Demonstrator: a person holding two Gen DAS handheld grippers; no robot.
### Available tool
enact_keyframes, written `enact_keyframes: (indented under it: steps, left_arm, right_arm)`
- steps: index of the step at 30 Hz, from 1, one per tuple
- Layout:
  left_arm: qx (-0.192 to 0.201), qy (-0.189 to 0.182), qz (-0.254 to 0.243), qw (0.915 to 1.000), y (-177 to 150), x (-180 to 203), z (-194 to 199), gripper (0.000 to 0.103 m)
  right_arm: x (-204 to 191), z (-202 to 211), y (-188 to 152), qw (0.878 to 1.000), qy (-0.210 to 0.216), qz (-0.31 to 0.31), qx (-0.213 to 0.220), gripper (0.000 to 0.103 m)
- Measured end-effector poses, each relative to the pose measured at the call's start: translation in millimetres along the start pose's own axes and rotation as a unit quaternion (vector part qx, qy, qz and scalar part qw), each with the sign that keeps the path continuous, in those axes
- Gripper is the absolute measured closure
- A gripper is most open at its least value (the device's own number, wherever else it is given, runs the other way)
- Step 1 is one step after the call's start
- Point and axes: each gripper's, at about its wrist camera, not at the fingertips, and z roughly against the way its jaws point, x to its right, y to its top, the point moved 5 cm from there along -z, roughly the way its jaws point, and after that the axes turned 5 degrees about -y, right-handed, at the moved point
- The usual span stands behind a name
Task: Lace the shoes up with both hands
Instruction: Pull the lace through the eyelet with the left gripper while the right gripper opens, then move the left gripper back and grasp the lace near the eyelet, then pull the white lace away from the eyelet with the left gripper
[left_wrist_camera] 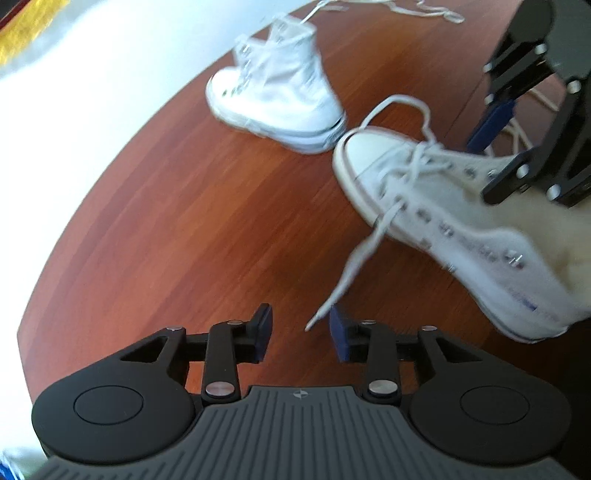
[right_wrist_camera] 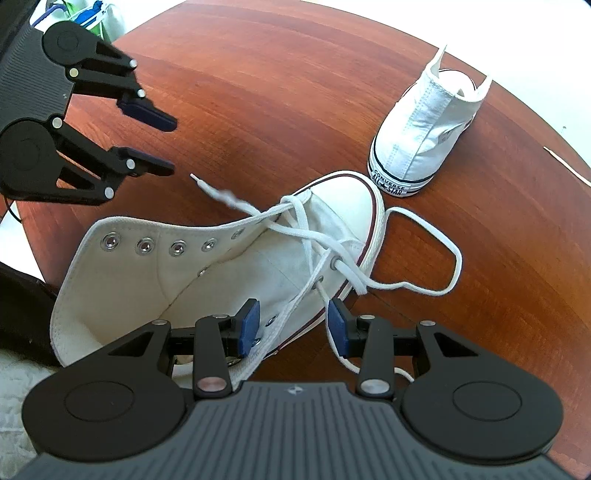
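Right wrist view: gripper (right_wrist_camera: 291, 325) body hides the near shoe's (right_wrist_camera: 155, 266) heel.

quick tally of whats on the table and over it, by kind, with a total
shoes: 2, near shoe part laced, far shoe upright
loose laces: 1, beside the far shoe
grippers: 2, left gripper, right gripper, both open
total: 5
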Motion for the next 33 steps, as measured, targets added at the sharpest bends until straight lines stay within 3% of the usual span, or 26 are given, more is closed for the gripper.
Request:
enact_keyframes:
  steps: [11, 17, 22, 25, 26, 33]
  left_arm:
    - [0.017, -0.063, -0.079, 0.9947, 38.7, 17.7, -27.2, 0.068]
    - [0.012, -0.106, -0.127, 0.9862, 45.6, 28.2, -42.5, 0.08]
    - [0.02, -0.129, -0.157, 0.9789, 48.1, 36.4, -42.6, 0.081]
    - [0.024, -0.133, -0.168, 0.9766, 49.4, 39.2, -42.4, 0.088]
    - [0.025, -0.136, -0.169, 0.9759, 49.7, 39.8, -42.6, 0.098]
    - [0.023, -0.12, -0.16, 0.9795, 48.7, 37.3, -45.2, 0.1]
  right_arm:
    - [2.2, -0.2, -1.8, 1.0, 0.0, -0.013, 0.0, 0.061]
    - [3.1, -1.2, -2.4, 1.0, -0.001, -0.024, -0.001, 0.061]
    - [3.4, -3.3, -1.9, 1.0, -0.001, -0.031, -0.003, 0.061]
    - [3.2, -3.5, -2.5, 0.999, -0.001, -0.037, -0.004, 0.061]
    - [2.8, -3.5, -2.8, 0.999, -0.002, -0.038, -0.005, 0.061]
    - [1.5, -3.3, -3.7, 0.999, -0.008, -0.041, -0.009, 0.061]
